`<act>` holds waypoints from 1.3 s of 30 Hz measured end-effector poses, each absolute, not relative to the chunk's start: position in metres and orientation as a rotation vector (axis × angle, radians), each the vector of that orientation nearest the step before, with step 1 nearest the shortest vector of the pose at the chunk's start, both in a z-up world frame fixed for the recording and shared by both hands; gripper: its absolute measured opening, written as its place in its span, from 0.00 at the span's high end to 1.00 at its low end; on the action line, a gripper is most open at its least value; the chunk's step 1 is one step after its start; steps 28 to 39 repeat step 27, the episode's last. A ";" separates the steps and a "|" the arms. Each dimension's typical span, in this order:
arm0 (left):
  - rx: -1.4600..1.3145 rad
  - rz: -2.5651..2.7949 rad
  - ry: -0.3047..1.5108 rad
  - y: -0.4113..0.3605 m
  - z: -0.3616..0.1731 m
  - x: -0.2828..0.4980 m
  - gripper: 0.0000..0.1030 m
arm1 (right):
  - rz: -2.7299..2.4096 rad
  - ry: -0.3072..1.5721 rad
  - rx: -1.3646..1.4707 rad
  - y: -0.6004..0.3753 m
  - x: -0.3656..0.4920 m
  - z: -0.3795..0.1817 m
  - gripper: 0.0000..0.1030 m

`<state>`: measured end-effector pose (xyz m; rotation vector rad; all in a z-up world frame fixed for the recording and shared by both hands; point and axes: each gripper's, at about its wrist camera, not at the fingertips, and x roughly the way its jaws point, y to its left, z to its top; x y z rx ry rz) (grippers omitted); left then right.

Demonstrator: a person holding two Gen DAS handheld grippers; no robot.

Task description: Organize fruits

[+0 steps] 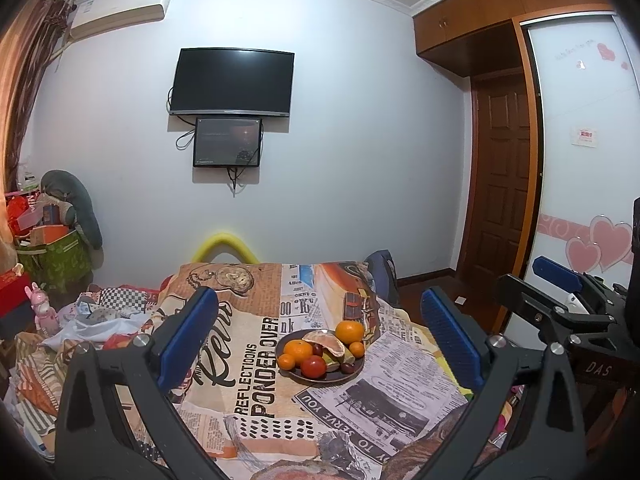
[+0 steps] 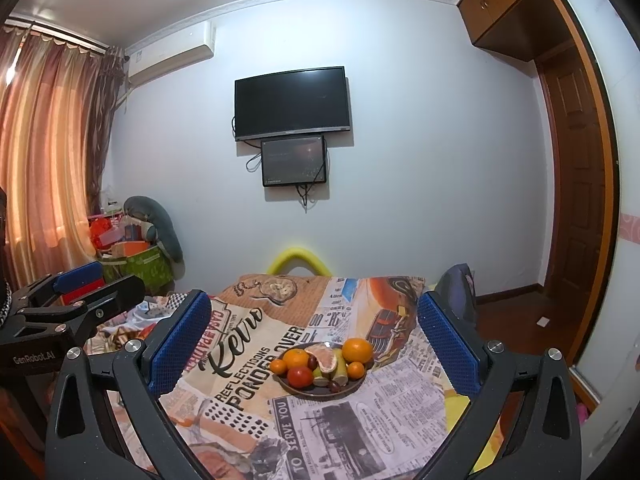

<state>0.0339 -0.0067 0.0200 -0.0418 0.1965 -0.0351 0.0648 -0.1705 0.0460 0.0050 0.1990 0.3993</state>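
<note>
Both grippers, left [image 1: 320, 336] and right [image 2: 314, 344], gape empty | step: we approach plate [image 2: 352, 390] | next: we pick one orange [image 2: 357, 350].

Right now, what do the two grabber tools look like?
Both look alike. The left tool has two chunky black plastic arms with slot-shaped cut-outs and shiny silver bolts, and each finger wears a bumpy blue pad. The right tool is the same. Seen from the side, one body carries white letters "GenRobot.AI", the other "DAS". No cables or sleeves show.
</note>
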 end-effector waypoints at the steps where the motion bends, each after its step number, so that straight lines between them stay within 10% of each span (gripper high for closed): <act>1: -0.042 -0.036 0.196 -0.007 0.020 0.034 0.00 | 0.398 0.199 0.003 -0.170 0.064 0.046 0.00; 39: -0.036 -0.063 0.210 -0.015 0.022 0.033 0.00 | 0.396 0.193 -0.001 -0.171 0.063 0.050 0.00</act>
